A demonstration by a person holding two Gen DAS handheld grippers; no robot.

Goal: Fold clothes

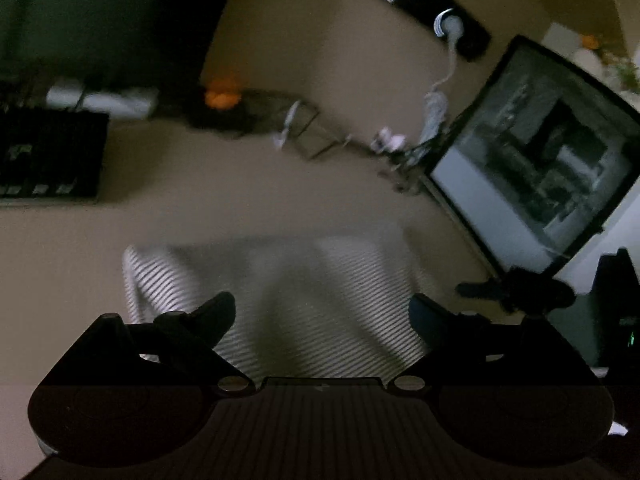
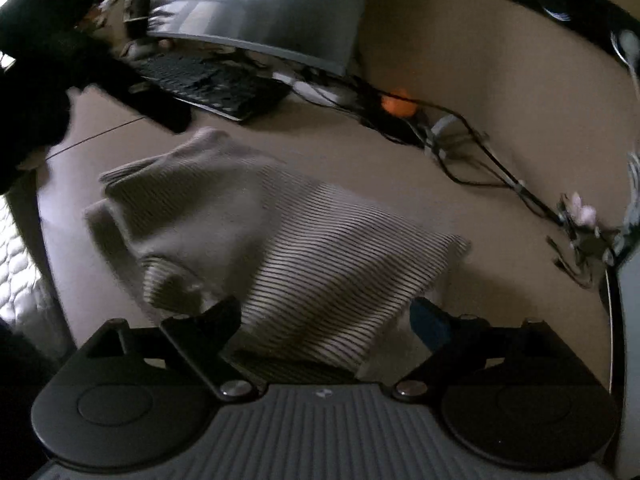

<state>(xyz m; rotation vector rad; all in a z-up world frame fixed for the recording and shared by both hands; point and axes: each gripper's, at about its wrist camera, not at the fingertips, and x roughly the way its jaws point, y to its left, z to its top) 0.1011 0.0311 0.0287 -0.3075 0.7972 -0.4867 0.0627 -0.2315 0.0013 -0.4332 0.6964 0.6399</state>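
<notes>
A beige table (image 2: 328, 152) is carrying a monitor (image 2: 264, 8), a keyboard (image 2: 208, 84), tangled cables (image 2: 480, 152) and the striped garment (image 2: 312, 256), lying rumpled. The left gripper (image 1: 324, 312) and right gripper (image 2: 326, 316) are hovering over it, jaws apart, gripping nothing.

Left gripper (image 1: 322, 316) angled down, jaws spread wide, nothing gripped. Right gripper (image 2: 326, 316) same: tilted down, jaws wide apart, pads not pressing on anything.
</notes>
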